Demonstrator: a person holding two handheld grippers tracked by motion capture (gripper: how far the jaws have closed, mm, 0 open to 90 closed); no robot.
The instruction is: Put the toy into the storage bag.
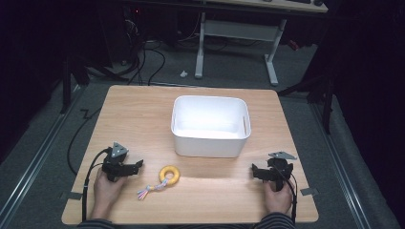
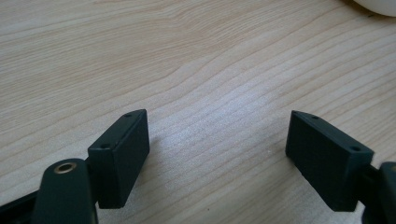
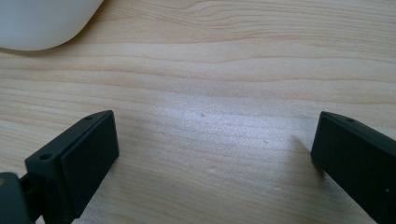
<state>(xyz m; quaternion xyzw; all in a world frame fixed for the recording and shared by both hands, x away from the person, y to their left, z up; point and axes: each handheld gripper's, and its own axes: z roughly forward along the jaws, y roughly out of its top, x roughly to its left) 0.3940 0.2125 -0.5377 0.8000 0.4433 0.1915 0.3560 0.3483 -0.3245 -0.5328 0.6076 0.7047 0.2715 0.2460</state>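
Observation:
A yellow ring toy with a braided pastel rope tail lies on the wooden table near the front edge, left of centre. Behind it stands an empty white bin. My left gripper rests on the table just left of the ring, held by a hand, its jaws wide apart over bare wood in the left gripper view. At the front right my right gripper points inward toward the ring, open as well, with only wood between its jaws.
A corner of the white bin shows at the top left of the right gripper view, and a sliver of it at the top right of the left gripper view. Beyond the table stands a white desk frame amid floor cables.

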